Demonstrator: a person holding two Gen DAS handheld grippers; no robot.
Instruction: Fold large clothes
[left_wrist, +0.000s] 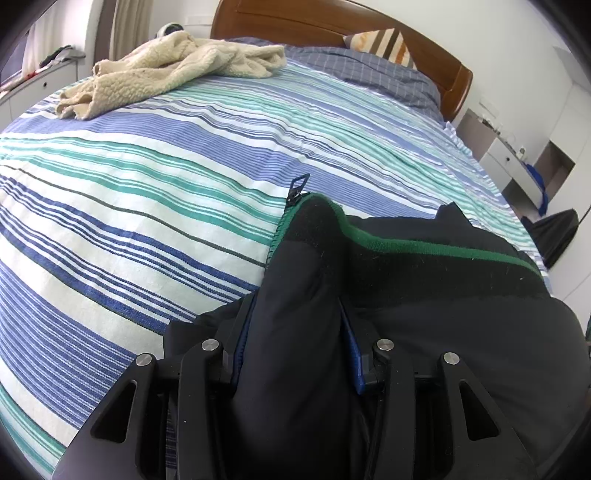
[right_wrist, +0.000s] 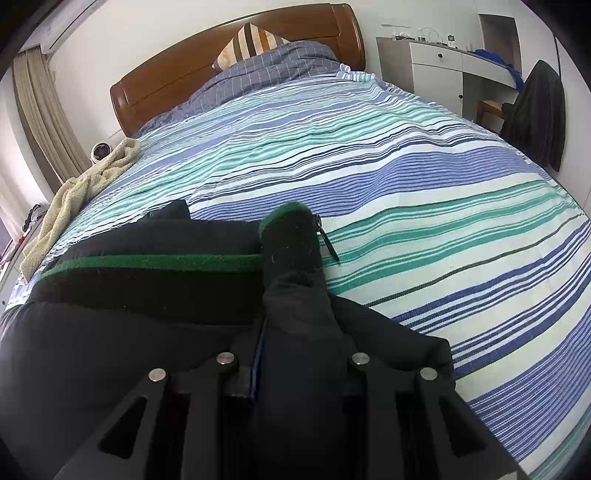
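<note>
A dark navy jacket (left_wrist: 424, 295) with a black ribbed hem and a green edge stripe lies on the striped bed (left_wrist: 147, 184). My left gripper (left_wrist: 295, 332) is shut on the jacket's left hem corner, next to the zipper pull (left_wrist: 297, 186). My right gripper (right_wrist: 295, 332) is shut on the other hem corner of the jacket (right_wrist: 129, 295), beside its zipper pull (right_wrist: 328, 242). The fabric bulges up between each pair of fingers and hides the fingertips. The hem stretches between the two grippers.
A cream fleece garment (left_wrist: 166, 70) lies crumpled at the far side of the bed, also in the right wrist view (right_wrist: 74, 195). A checked duvet (right_wrist: 266, 70) and striped pillow (right_wrist: 251, 40) lie by the wooden headboard (left_wrist: 332, 22). A chair with dark clothing (right_wrist: 539, 110) stands beside the bed.
</note>
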